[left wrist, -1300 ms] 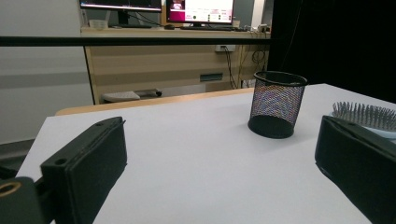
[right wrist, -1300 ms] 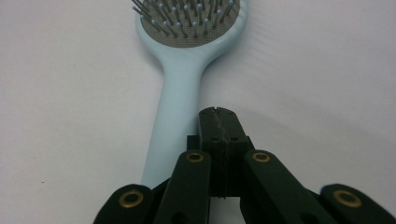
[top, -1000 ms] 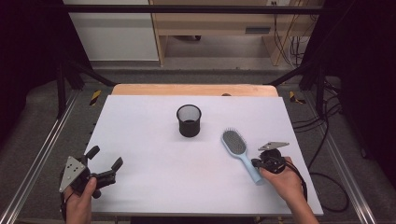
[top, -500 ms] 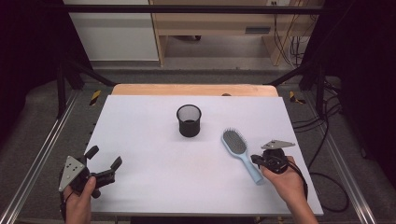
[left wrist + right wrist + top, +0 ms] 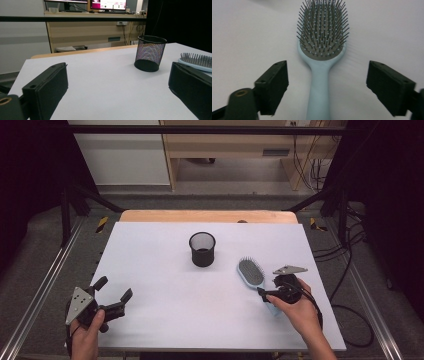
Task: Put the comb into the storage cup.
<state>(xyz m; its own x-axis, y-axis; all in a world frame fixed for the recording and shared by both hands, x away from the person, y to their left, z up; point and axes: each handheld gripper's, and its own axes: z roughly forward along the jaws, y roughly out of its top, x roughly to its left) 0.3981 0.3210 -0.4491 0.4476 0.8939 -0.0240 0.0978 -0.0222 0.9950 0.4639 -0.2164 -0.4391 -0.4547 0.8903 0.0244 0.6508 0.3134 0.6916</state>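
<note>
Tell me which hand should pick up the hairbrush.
Right: its tongs, whose jaws have just been opening, straddle the hairbrush handle without touching. The left tongs sit open at the table's far side.

A mesh pen cup [image 5: 202, 249] is standing upright on the table [image 5: 150, 245], about midway across and toward the far half. A hairbrush [image 5: 251, 272] is lying bristles-up to the cup's right and nearer the person, apart from it, its handle pointing toward the near right. The right gripper [image 5: 270, 293] is sitting over that handle, its jaws straddling it without touching. The left gripper [image 5: 114, 296] is resting near the table's near left corner, well apart from both.
</note>
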